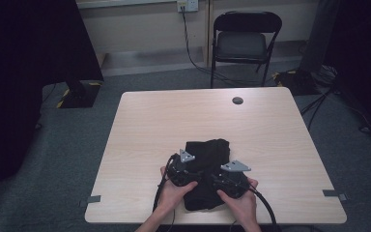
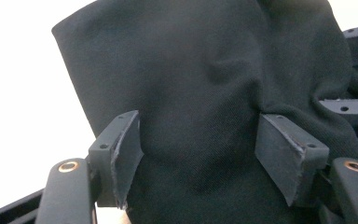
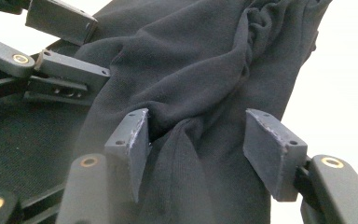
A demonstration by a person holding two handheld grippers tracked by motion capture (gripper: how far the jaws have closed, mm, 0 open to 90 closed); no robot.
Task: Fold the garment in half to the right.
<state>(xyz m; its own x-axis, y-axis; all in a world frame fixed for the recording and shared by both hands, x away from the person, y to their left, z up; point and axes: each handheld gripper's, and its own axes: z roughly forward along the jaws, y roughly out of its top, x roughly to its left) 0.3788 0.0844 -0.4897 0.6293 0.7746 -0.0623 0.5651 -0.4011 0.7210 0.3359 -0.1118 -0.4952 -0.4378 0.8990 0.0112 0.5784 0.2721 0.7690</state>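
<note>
Black cloth (image 1: 205, 171) is bunched at the near middle of the table (image 1: 140, 125), under both my hands. My left gripper (image 2: 198, 154) is spread, fabric bulging between its pads without a pinch. My right gripper (image 3: 196, 149) is spread too, a fold lying loose between them.

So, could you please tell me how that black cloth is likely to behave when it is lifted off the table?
The black cloth will probably sag limply, since it already lies in soft folds and gathers. It looks light for its bulk, being thin knit. Its matte weave should grip rather than slip, though a loose fold could slide free.
</note>
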